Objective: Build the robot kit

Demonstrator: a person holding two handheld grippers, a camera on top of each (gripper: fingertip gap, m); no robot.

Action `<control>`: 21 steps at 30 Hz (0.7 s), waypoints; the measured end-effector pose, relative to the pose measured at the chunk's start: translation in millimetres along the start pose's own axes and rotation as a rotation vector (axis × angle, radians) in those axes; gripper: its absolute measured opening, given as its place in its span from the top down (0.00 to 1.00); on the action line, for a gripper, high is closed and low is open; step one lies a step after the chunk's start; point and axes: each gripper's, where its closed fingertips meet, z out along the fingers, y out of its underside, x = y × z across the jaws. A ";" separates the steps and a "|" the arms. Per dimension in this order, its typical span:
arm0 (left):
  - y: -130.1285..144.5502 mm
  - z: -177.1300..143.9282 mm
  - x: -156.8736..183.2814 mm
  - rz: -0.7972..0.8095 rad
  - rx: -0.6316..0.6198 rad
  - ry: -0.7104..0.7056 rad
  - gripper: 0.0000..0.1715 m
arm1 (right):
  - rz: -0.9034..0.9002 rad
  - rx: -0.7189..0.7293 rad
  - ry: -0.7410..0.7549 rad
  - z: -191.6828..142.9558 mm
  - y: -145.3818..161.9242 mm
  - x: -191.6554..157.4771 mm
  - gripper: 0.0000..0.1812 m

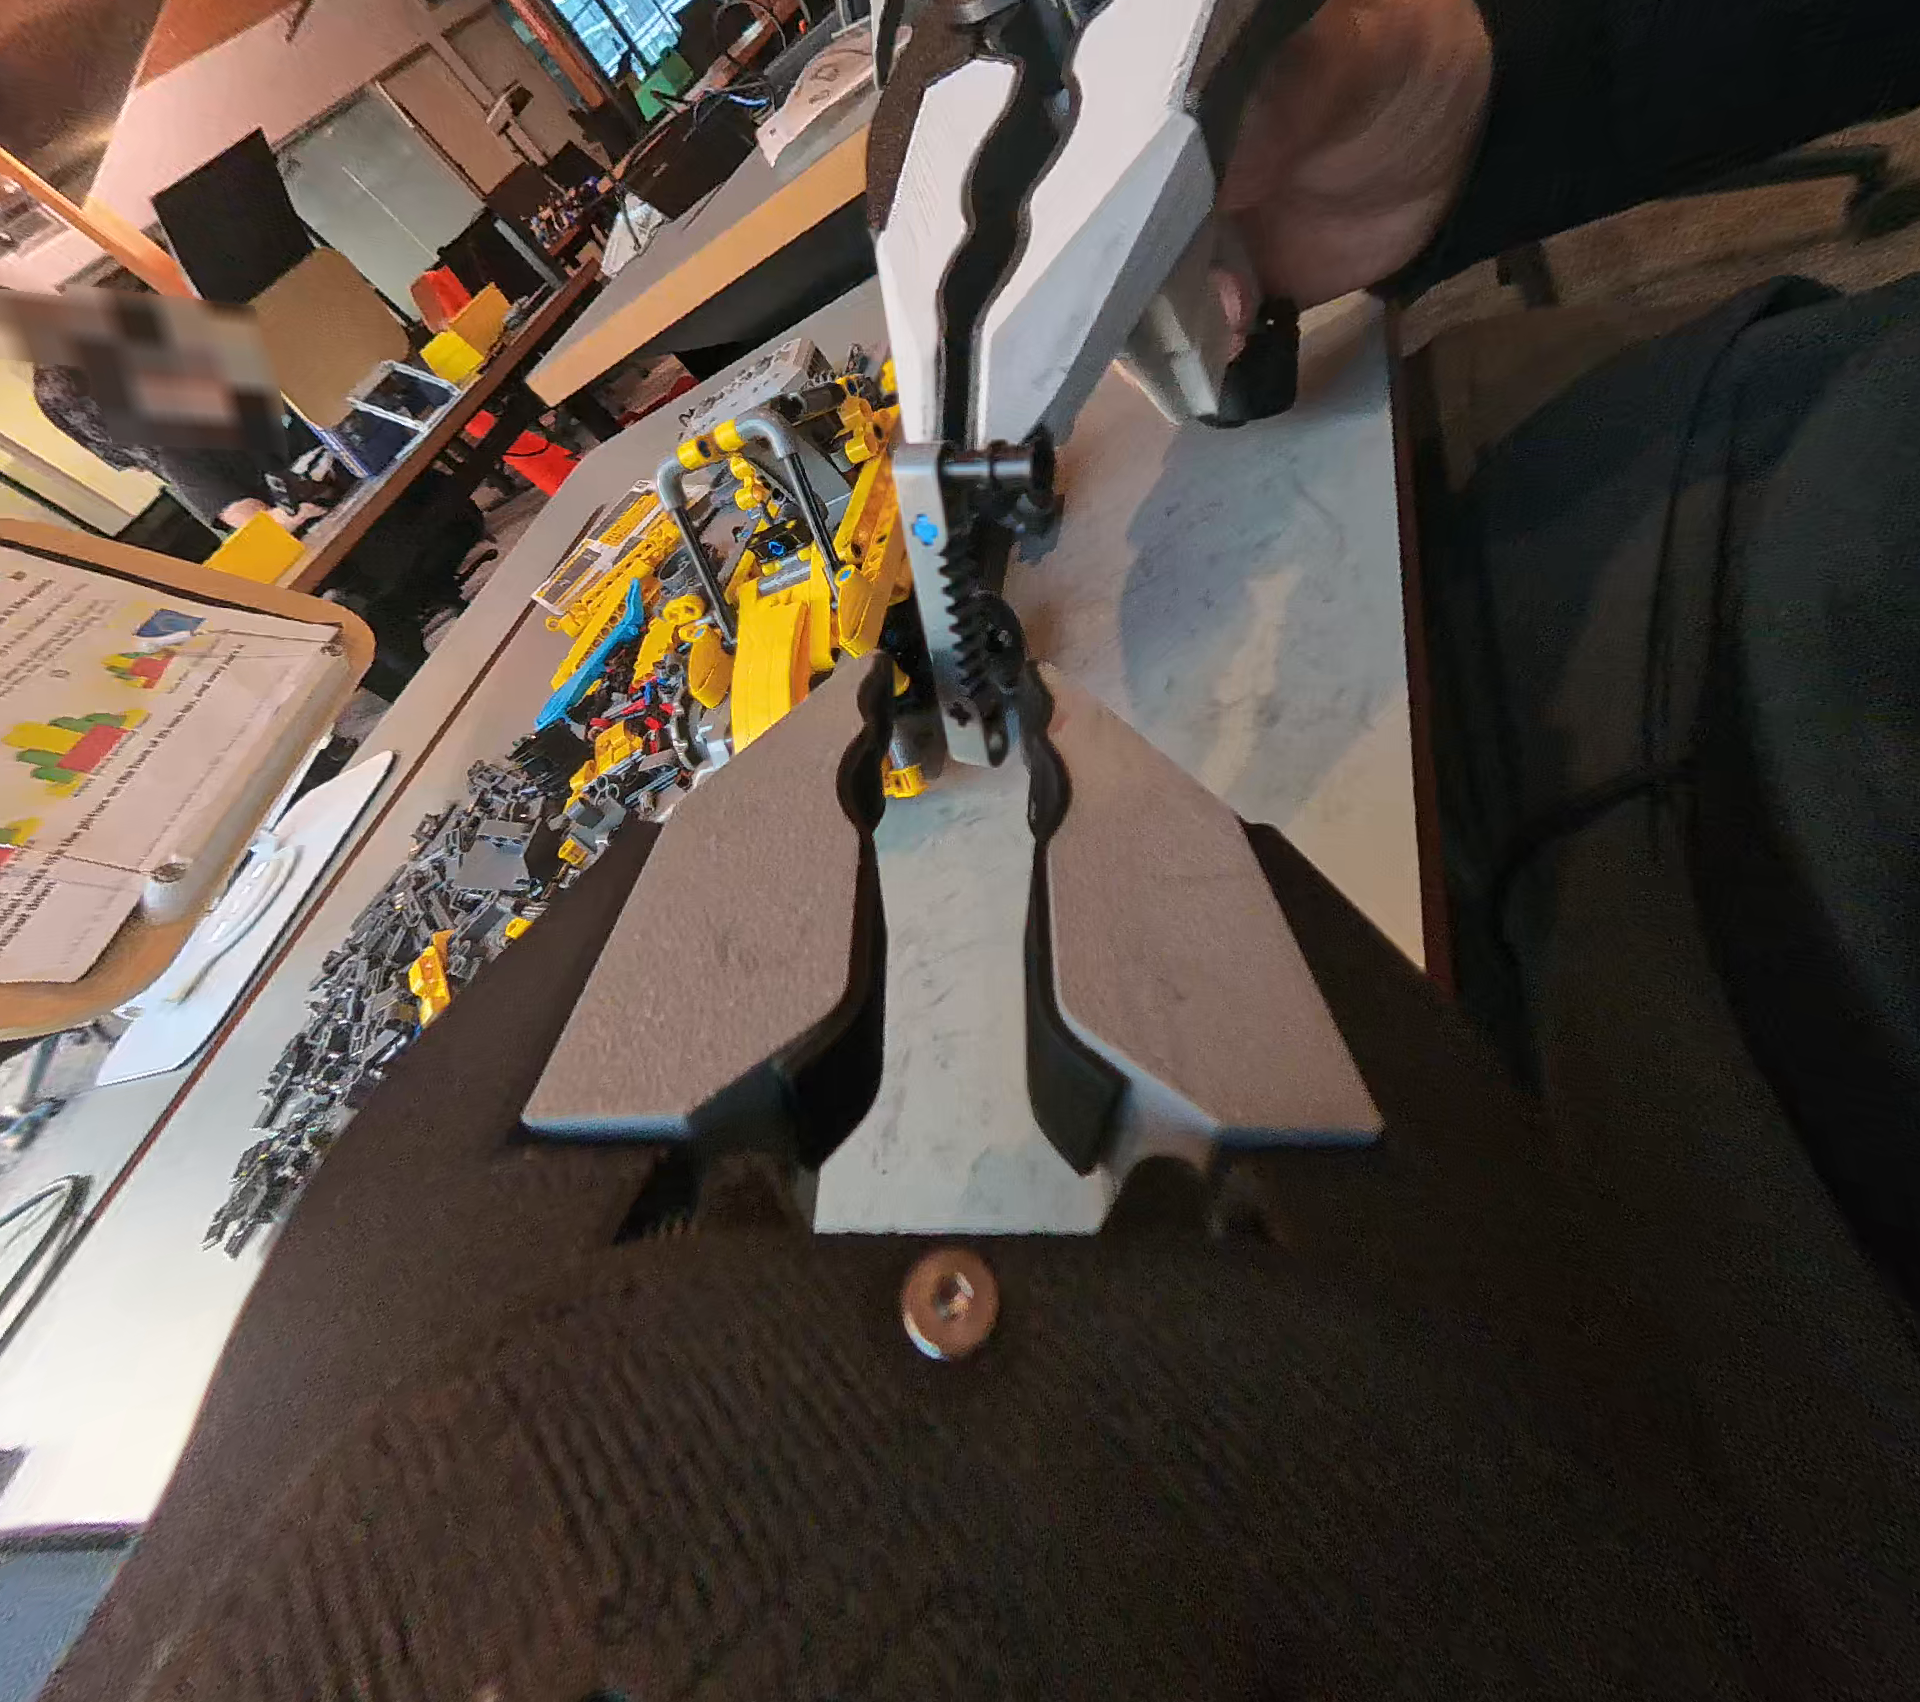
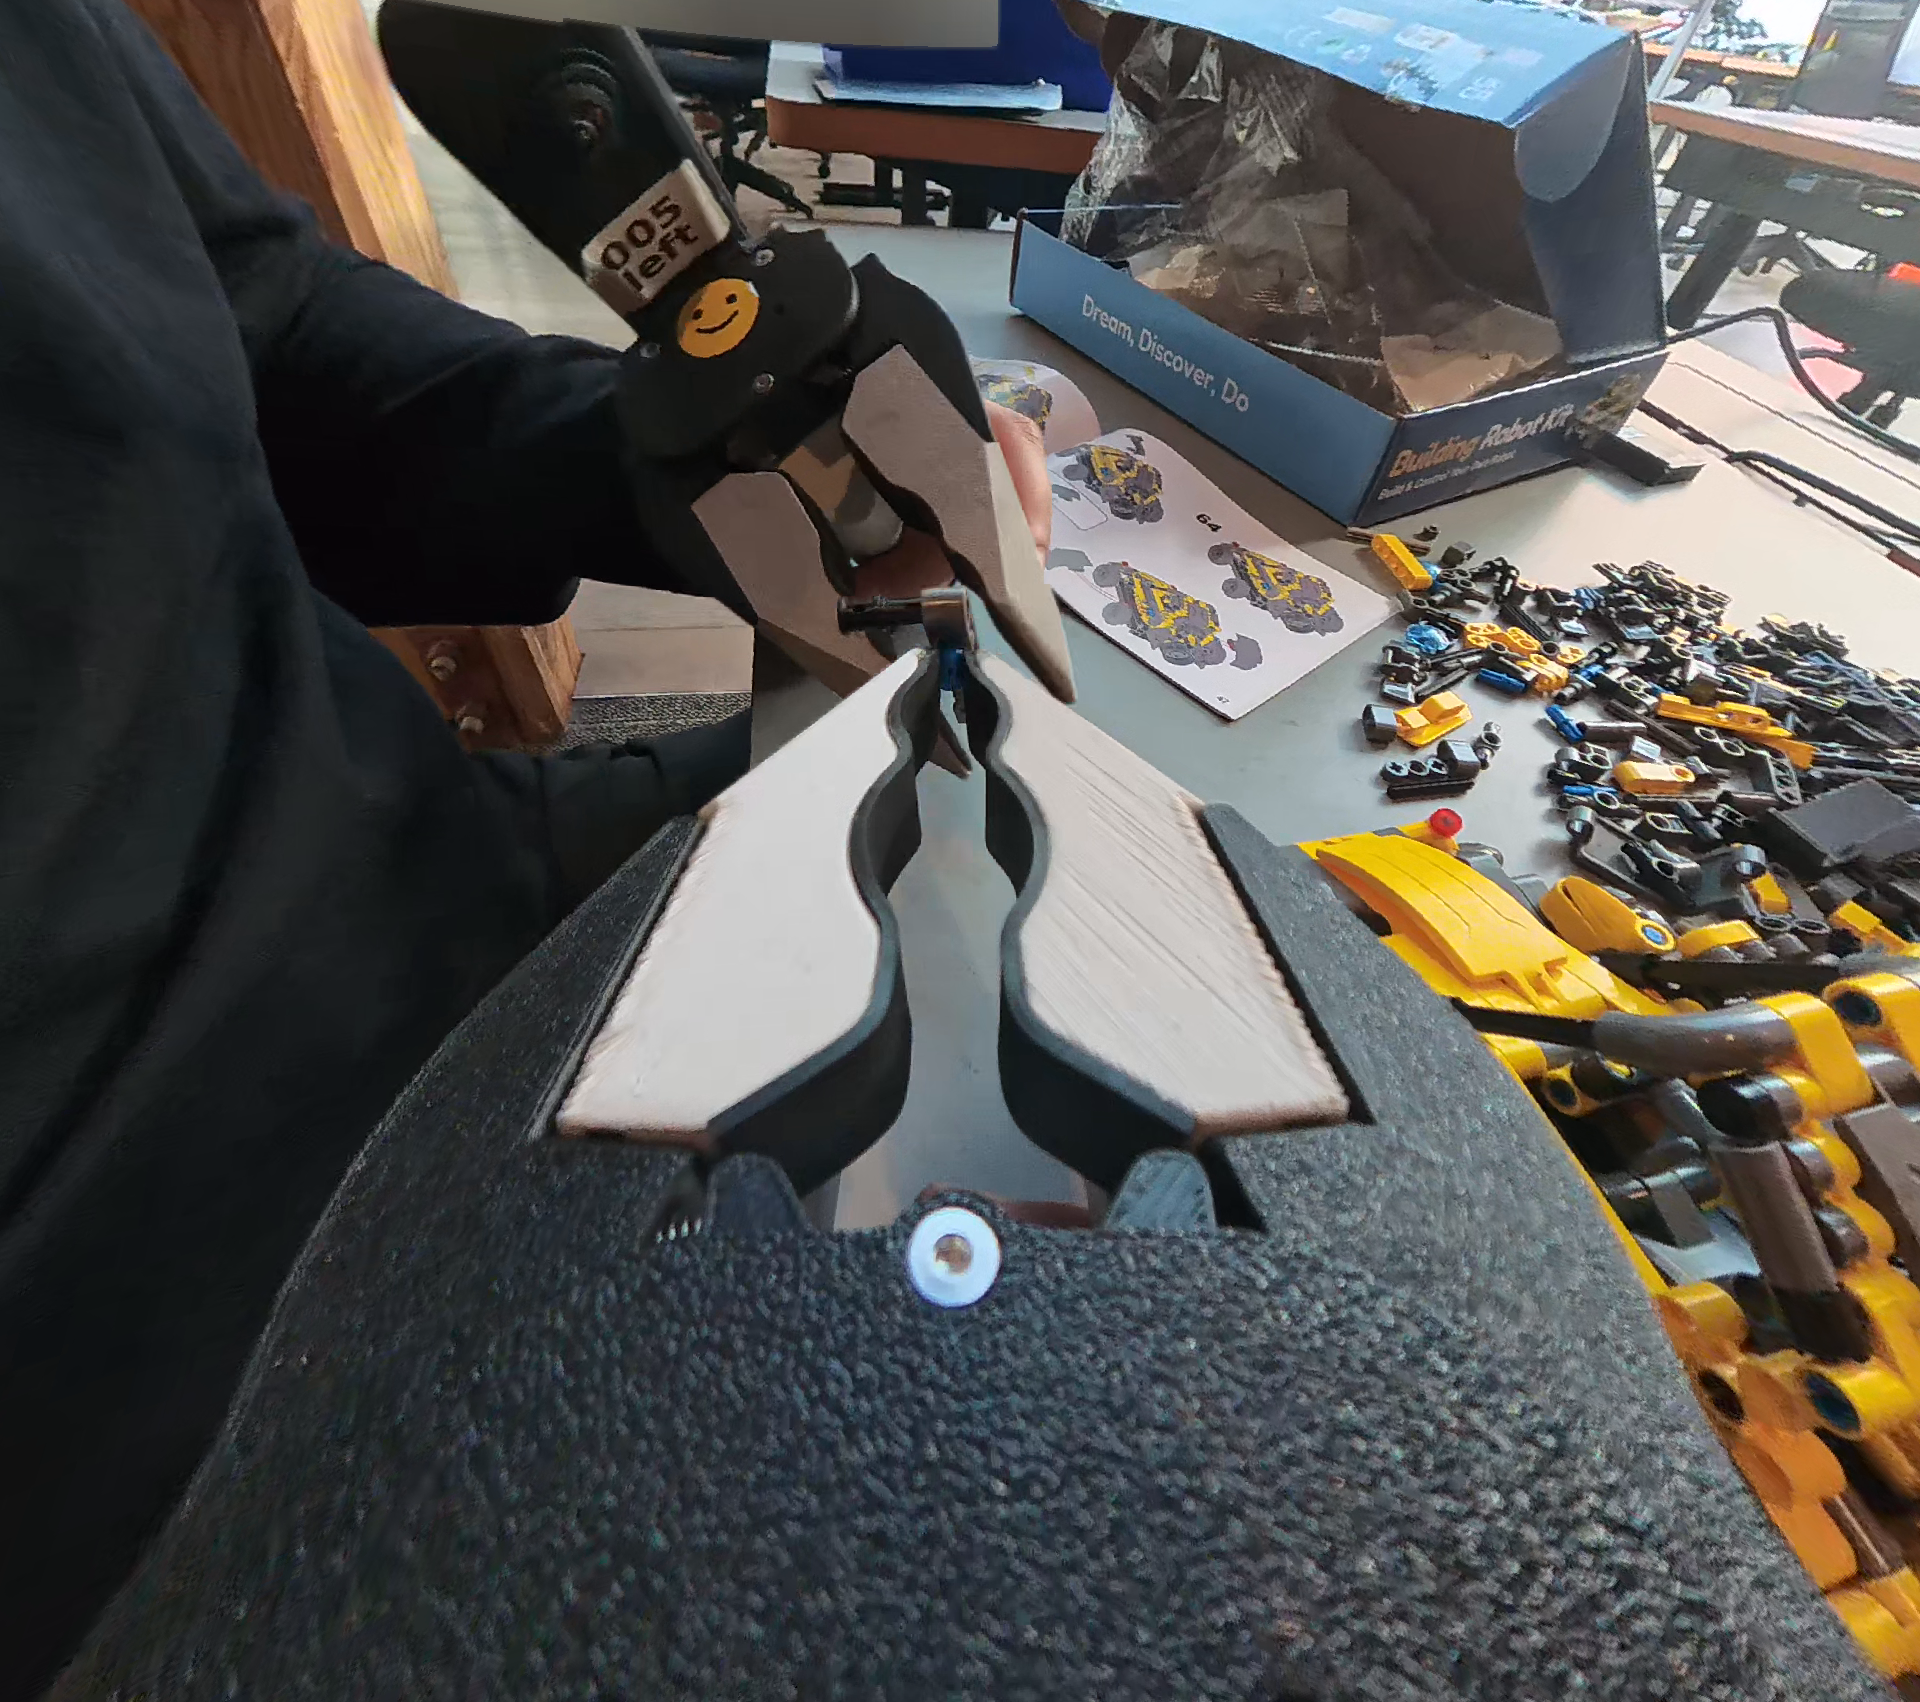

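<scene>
A grey toothed rack beam [image 1: 935,613] with a small black gear, a blue pin [image 1: 923,527] and a black pin [image 1: 997,463] is held in the air between both grippers. My left gripper [image 1: 956,696] is closed around its lower end, pads against the beam and gear. My right gripper [image 1: 940,431] comes down from above and is shut on its upper end. In the right wrist view my right gripper [image 2: 951,676] pinches the beam [image 2: 951,613] end-on, with the black pin [image 2: 878,610] pointing left. The left gripper [image 2: 966,655] faces it, its fingers either side of the beam.
A part-built yellow and black vehicle model [image 1: 790,592] [image 2: 1558,977] sits on the grey table [image 1: 1226,561]. Loose small parts [image 2: 1662,696] [image 1: 436,904] lie beside it. An open blue box [image 2: 1351,405] and an instruction sheet [image 2: 1195,572] lie beyond. A tilted board with a printed sheet [image 1: 125,717] stands left. Left and right tips are no more than a few centimetres apart.
</scene>
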 end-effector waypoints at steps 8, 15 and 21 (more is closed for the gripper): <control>-1.2 0.0 9.5 0.012 -0.005 0.042 0.93 | 0.005 -0.005 -0.046 4.4 3.4 -6.9 0.98; 17.5 6.3 8.0 -0.025 -0.136 0.061 0.96 | 0.010 -0.132 0.007 2.9 29.4 3.3 0.98; 55.0 15.6 15.5 -0.023 -0.401 0.116 0.96 | 0.044 -0.347 0.016 0.9 64.0 8.3 0.89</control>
